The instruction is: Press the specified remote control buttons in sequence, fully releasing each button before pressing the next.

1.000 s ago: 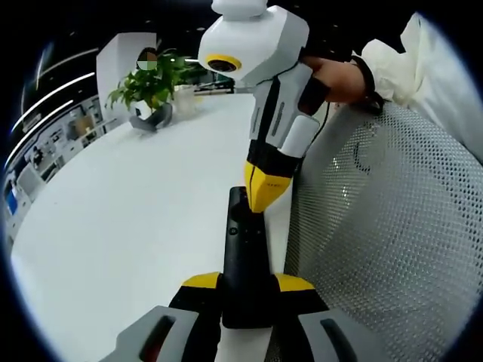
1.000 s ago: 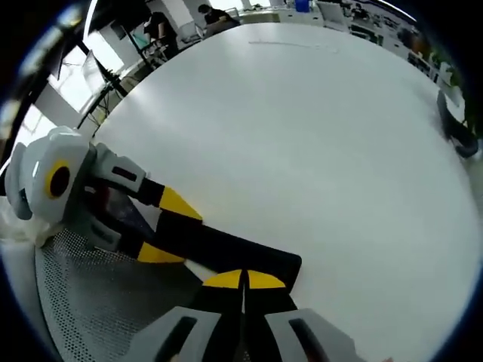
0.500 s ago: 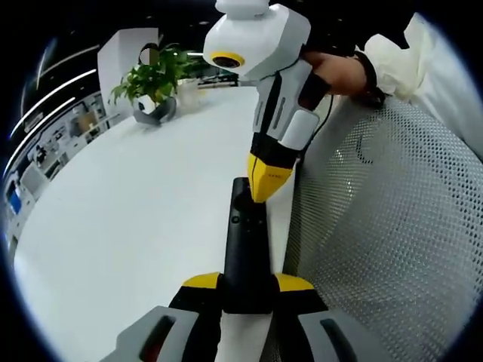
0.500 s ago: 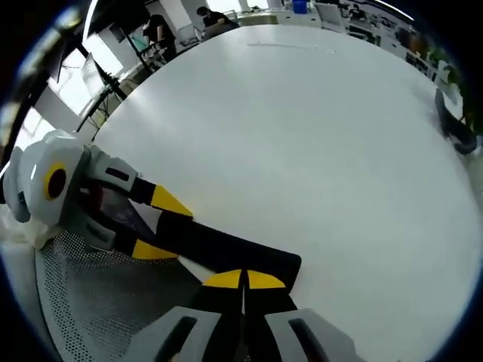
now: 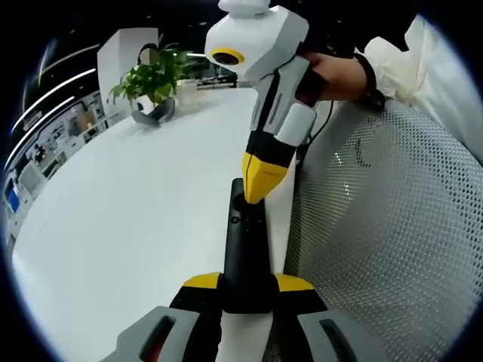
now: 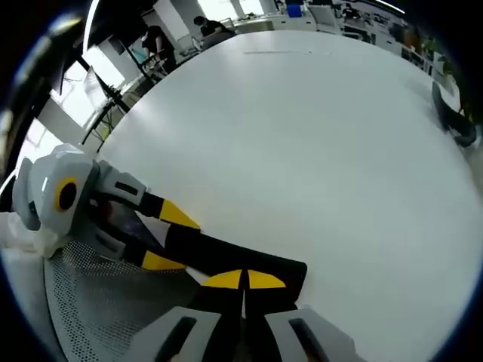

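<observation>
The remote control [image 5: 245, 253] was the thing I organised everything around, and I take it as the landmark here. The largest thing near it was the white table [image 5: 128, 219], spreading away from the remote on one side; on the other side lay a white perforated mesh surface [image 5: 385, 241], probably a chair back, just beside the remote. The remote was held out over the table's edge, between the two.

I had the left gripper [image 5: 245, 285] clamped on the remote's near end, its yellow-tipped jaws pressed against either side of the black body. I judged that grip was meant to steady the remote and keep its button face turned up for the other tool. In the right gripper view the same clamp [image 6: 170, 237] showed at the remote's [image 6: 241, 264] far end.

The right gripper [image 5: 259, 190] came down onto the remote's far end, jaws brought together into one yellow point, so that it could work as a single fingertip. Its tip sat at a button near that end; I couldn't tell whether it was pressing or merely touching.

A hand [image 5: 332, 75] gripped that tool from above.

Well beyond the remote, at the table's far side, stood a potted plant [image 5: 151, 87].
</observation>
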